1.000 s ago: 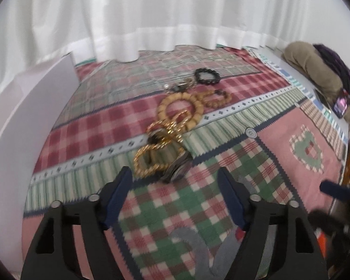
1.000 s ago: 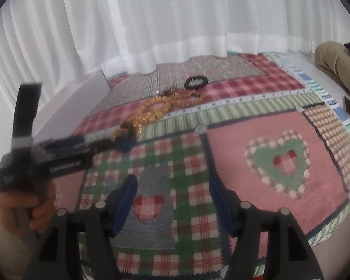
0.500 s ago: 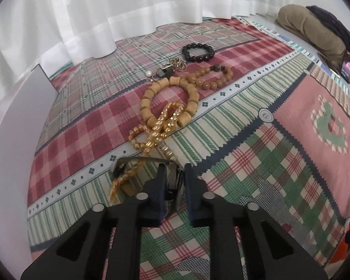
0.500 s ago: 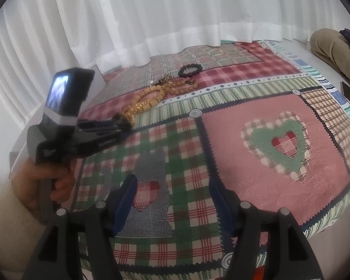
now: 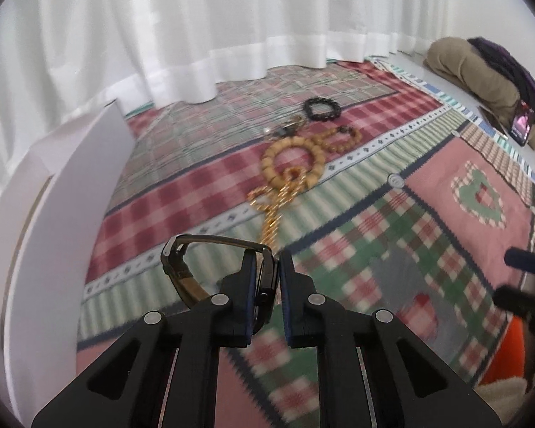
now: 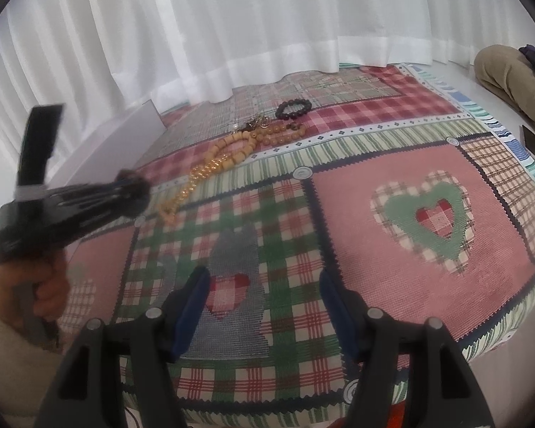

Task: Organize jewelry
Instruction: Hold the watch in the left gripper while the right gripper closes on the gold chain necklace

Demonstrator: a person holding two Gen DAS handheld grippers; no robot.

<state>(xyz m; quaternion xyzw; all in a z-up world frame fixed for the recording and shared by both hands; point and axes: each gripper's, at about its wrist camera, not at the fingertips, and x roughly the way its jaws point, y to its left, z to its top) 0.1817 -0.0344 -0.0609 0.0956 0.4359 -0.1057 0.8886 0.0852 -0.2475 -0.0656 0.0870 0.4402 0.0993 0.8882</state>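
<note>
Left wrist view: your left gripper (image 5: pixel 267 274) clamped on watch (image 5: pixel 210 264), strap looping left, lifted off quilt (image 5: pixel 392 235). White box (image 5: pixel 53 214) lies further left, nearest this hand.

Right wrist view: your right gripper (image 6: pixel 262 301) spread, empty; bead pile (image 6: pixel 224 157) well ahead, leftward.

This is a room in a home. A patchwork quilt (image 6: pixel 392 149) with plaid squares and stitched hearts covers a bed or a mat, which one is unclear. Long white curtains (image 5: pixel 232 25) hang to it behind. A phone (image 6: pixel 534 145) and bundled clothing (image 5: pixel 481 75) lie on the pale floor beside it.
</note>
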